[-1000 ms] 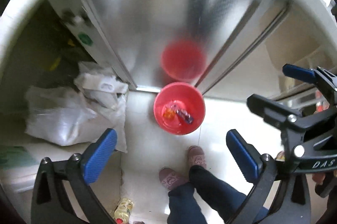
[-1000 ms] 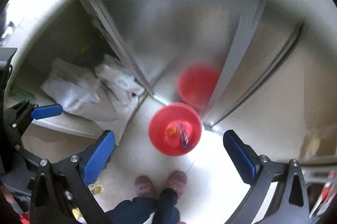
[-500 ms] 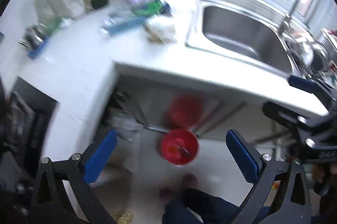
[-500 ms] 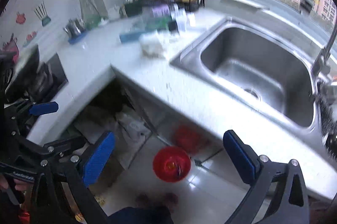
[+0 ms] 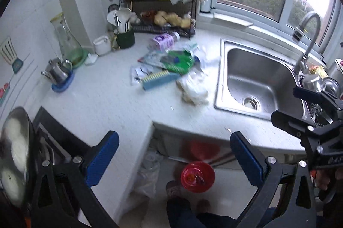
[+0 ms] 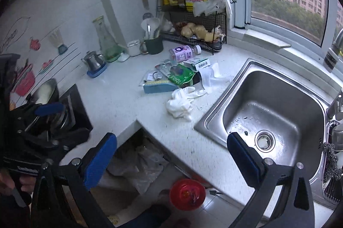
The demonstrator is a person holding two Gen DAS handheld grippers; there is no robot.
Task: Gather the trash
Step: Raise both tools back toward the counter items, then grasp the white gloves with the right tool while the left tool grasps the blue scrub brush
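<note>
White kitchen counter (image 6: pixel 120 103) fills mid-frame, with the steel sink (image 6: pixel 274 107) at right. Trash lies at centre: a crumpled white tissue (image 6: pixel 182 102), a green packet (image 6: pixel 182 75), a purple bottle (image 6: pixel 184 52). Below, a red bin (image 6: pixel 187 194) sits on the floor. Left gripper (image 5: pixel 171 159) and right gripper (image 6: pixel 171 157) both gape wide, holding nothing.

Both views have swung up from the red bin (image 5: pixel 197 177) to the countertop (image 5: pixel 111 99)
</note>
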